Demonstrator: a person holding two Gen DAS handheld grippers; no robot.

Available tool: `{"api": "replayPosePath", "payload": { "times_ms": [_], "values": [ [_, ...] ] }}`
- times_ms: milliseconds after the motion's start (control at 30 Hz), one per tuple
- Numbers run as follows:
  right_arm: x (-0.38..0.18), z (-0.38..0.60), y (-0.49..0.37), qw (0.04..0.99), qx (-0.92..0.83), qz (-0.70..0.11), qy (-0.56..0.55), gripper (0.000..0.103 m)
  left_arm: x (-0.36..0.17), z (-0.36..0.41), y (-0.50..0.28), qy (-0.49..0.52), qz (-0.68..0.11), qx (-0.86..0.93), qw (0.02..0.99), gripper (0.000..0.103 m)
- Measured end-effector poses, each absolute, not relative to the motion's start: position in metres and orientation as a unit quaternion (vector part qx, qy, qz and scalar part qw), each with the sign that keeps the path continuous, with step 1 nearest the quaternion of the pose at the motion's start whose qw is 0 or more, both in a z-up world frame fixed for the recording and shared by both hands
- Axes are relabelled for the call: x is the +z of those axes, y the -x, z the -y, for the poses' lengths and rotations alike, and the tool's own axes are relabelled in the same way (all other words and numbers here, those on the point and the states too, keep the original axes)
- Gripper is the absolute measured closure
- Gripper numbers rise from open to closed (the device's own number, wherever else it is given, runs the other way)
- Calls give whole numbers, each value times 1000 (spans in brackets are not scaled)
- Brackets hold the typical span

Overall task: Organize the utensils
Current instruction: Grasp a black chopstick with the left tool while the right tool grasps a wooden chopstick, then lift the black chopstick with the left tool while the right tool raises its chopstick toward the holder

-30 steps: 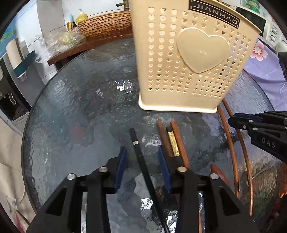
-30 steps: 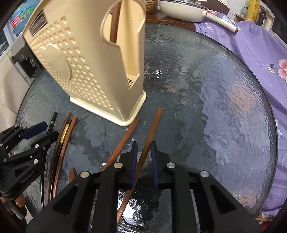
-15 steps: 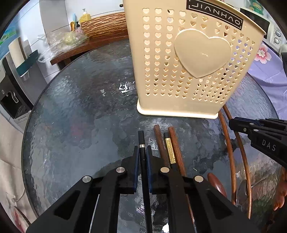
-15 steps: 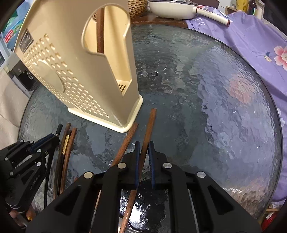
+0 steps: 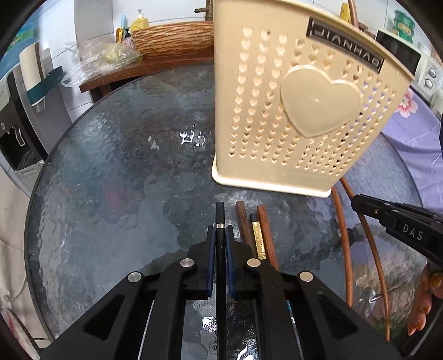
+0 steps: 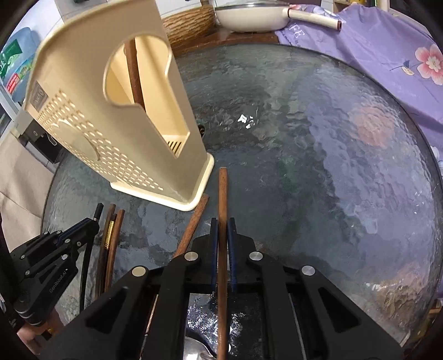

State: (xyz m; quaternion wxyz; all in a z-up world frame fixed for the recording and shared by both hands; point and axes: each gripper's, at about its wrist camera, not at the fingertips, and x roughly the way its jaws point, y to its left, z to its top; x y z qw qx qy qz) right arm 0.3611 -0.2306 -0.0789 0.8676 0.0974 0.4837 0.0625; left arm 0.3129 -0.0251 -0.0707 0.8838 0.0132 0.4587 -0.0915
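So the left claw [image 5: 220, 231] is clamped on a black utensil handle [image 5: 220, 218] with a silver band near its tip; both blue pads [image 5: 211, 257] are pressed against its sides and the tip pokes out a bit past them toward the far side. Just right of it, three more handles [image 5: 256, 229] lie side by side on the glass tabletop [image 5: 110, 180]: two dark wood ones with a black and gold one squeezed between them. Can't tell if the black handle is lifted off the glass or resting on it

The right claw [image 6: 222, 224] is gripping a brown wooden handle [image 6: 223, 199] the same way, pads tight on both sides, the handle running straight out toward the far edge. A second wooden handle [image 6: 193, 224] lies just left of it, angled, with its far end right at the base corner of the holder.

The beige utensil holder [image 5: 299, 110] stands upright on the tabletop, beyond both claws, full of little heart-shaped holes with a big raised heart on the front and a black label near the top. From the right wrist view you can see through its side cutout that one wooden handle [image 6: 133, 69] is already standing inside

Further out there's a woven basket [image 5: 171, 38] and a plastic bag [image 5: 102, 55] on a wooden shelf past the tabletop, a white pan [image 6: 254, 16] at the far side, and purple floral cloth [image 6: 382, 55] off to the right
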Motion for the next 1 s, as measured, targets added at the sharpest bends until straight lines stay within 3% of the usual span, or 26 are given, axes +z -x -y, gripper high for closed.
{"api": "replayPosePath", "payload": {
  "times_ms": [1000],
  "values": [
    [41,267,-255,931,184,-297,-109,96,37,22,-237,24,-323,-132,937,96]
  ]
}}
